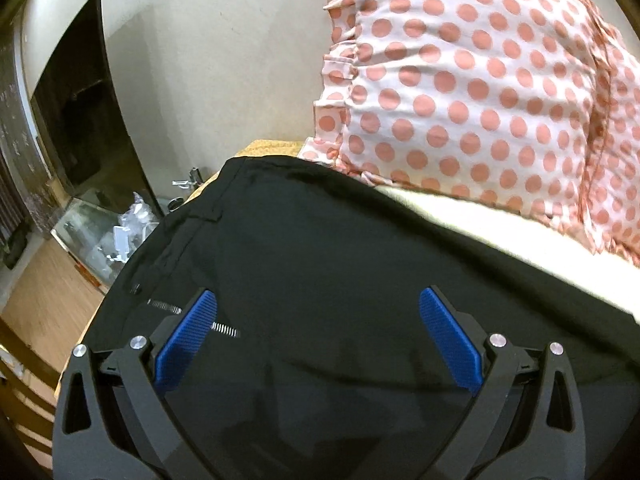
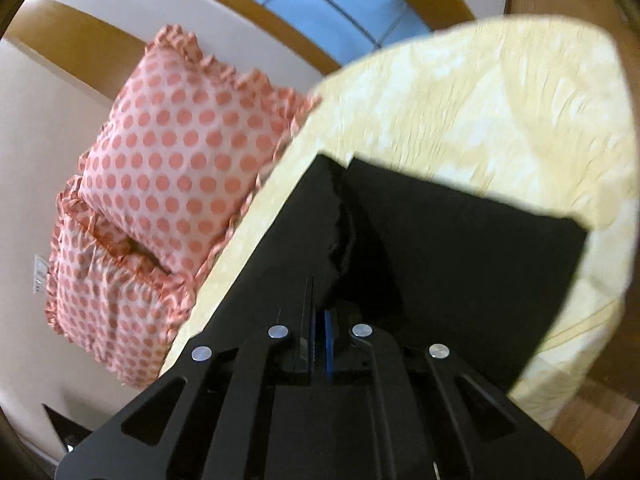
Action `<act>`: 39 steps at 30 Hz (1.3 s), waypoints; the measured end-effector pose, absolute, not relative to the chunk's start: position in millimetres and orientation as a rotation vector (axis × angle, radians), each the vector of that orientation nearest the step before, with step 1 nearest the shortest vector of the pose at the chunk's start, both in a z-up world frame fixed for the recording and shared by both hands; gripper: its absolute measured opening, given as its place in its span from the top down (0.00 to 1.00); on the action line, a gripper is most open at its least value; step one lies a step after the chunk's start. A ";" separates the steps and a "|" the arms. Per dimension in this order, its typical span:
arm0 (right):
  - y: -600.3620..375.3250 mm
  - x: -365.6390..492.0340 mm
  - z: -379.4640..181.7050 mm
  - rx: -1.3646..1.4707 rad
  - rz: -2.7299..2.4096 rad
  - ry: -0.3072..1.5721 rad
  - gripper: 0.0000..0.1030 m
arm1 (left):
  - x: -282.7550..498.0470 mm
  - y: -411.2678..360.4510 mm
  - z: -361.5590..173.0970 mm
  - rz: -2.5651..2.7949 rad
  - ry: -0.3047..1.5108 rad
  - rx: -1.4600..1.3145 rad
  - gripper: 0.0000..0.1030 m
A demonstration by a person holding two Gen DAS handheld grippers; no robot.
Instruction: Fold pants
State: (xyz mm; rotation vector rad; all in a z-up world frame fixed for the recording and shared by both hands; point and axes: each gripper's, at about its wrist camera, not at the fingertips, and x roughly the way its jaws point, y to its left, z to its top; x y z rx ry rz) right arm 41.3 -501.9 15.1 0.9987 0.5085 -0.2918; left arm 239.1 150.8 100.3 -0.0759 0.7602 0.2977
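Observation:
Black pants lie on a bed with a pale yellow cover. In the left wrist view the waistband end with a zipper is under my left gripper, which is open, its blue pads spread wide above the cloth and holding nothing. In the right wrist view the pants stretch away over the bed. My right gripper is shut on a pinched fold of the black cloth, lifted into a ridge in front of the fingers.
Two pink polka-dot pillows lean against the wall at the head of the bed. A dark TV screen and a glass stand with clutter are to the left, over wooden floor. A window is behind the bed.

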 end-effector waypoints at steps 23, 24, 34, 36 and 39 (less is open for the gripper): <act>-506.1 41.1 21.4 0.917 -0.335 0.538 0.97 | 469.7 254.9 39.1 0.480 1.105 -0.343 0.52; -506.0 41.5 22.1 0.913 -0.334 0.537 0.97 | 468.1 257.5 36.2 0.482 1.106 -0.357 0.57; -521.2 45.2 56.8 0.833 -0.314 0.467 0.97 | 326.7 265.8 114.3 0.285 0.874 -0.427 0.95; -526.6 47.5 65.3 0.827 -0.306 0.454 0.97 | 288.9 268.2 130.1 0.266 0.839 -0.423 0.95; -532.6 50.5 80.0 0.804 -0.296 0.430 0.97 | 224.6 270.0 149.9 0.261 0.777 -0.414 0.95</act>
